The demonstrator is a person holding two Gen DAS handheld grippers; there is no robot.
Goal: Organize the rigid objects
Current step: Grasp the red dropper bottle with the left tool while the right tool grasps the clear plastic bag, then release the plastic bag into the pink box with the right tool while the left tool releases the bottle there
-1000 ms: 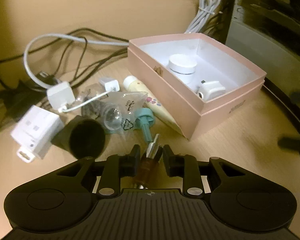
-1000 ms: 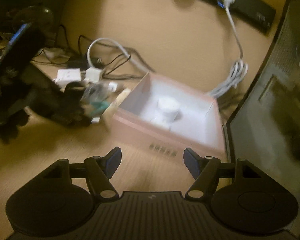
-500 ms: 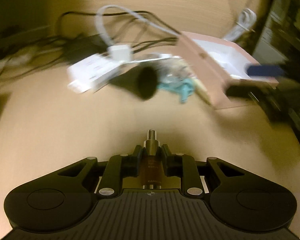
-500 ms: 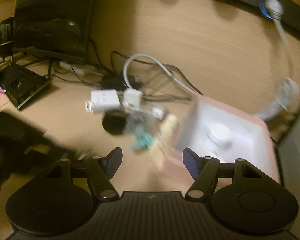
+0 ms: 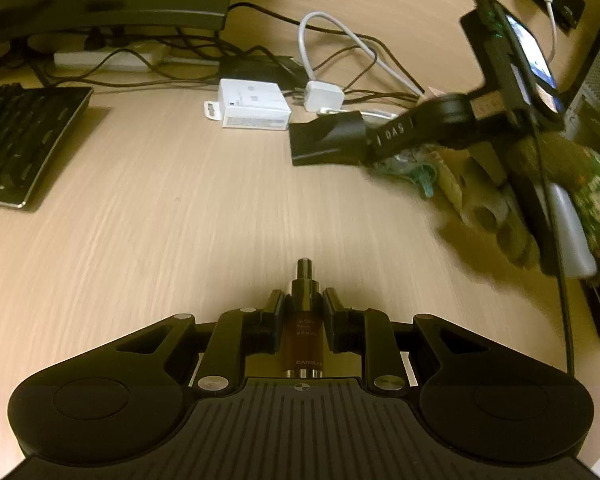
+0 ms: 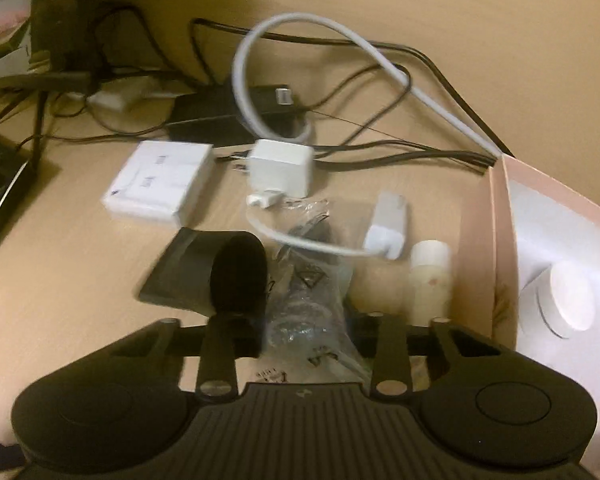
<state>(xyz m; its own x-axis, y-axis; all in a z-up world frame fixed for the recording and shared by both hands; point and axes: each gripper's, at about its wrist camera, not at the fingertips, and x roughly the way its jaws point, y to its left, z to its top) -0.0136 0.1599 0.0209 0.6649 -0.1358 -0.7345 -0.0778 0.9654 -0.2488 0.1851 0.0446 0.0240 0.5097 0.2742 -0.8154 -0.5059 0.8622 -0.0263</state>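
Left tool (image 5: 303, 316) pinches the amber bottle (image 5: 305, 330) at its shoulder. Right tool (image 6: 306, 326) is spread over the plastic bag (image 6: 312, 312); centre it before gripping.

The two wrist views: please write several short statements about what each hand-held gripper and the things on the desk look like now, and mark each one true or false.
1. The left hand-held gripper is shut on a small brown bottle. True.
2. The bottle already lies inside the pink box. False: it is between the gripper's fingers, over bare desk.
3. A white round jar sits inside the pink box. True.
4. The right hand-held gripper holds the white charger. False: the charger lies on the desk, farther ahead of the gripper.
5. The black cylinder lies left of the clear plastic bag. True.
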